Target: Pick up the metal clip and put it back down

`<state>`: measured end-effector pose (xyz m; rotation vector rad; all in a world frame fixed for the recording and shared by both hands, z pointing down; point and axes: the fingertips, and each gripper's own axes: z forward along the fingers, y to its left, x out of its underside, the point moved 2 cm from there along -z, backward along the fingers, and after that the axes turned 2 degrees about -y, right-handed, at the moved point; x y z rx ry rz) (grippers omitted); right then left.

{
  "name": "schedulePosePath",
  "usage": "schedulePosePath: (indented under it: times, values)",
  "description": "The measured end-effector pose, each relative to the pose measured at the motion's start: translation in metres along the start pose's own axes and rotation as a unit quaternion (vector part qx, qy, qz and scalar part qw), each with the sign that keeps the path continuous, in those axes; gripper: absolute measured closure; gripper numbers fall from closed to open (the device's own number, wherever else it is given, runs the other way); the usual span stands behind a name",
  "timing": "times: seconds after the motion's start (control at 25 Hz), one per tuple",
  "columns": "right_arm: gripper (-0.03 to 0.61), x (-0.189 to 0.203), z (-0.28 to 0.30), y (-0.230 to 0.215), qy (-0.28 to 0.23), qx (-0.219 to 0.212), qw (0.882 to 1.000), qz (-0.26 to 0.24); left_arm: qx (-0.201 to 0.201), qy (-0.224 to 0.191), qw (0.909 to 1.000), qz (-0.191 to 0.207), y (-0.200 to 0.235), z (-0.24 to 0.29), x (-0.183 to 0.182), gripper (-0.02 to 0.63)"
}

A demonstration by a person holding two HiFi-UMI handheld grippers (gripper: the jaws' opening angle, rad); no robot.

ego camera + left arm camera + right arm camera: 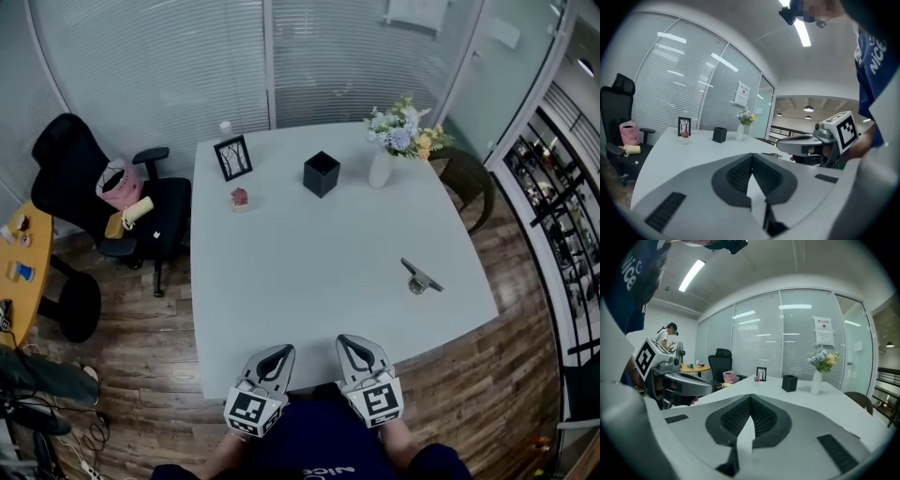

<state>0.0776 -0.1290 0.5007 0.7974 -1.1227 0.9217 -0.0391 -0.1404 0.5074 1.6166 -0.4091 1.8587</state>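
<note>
Head view shows the metal clip [421,277] lying on the white desk [309,272] near its right edge, well apart from both grippers. The left gripper [278,350] and right gripper [352,341] hover side by side at the near edge, fingers [739,174] pressed together with nothing between them. This resting pose suits either a clip awaiting pickup or one already set back down.
</note>
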Motion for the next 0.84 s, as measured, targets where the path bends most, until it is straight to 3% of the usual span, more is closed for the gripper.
schedulePosePath:
  times: [0.84]
  values:
    - [0.57, 0.0, 0.007, -0.022, 0.008, 0.002, 1.0, -0.016, -0.029, -0.002, 0.9996, 0.003, 0.005, 0.014, -0.003, 0.611]
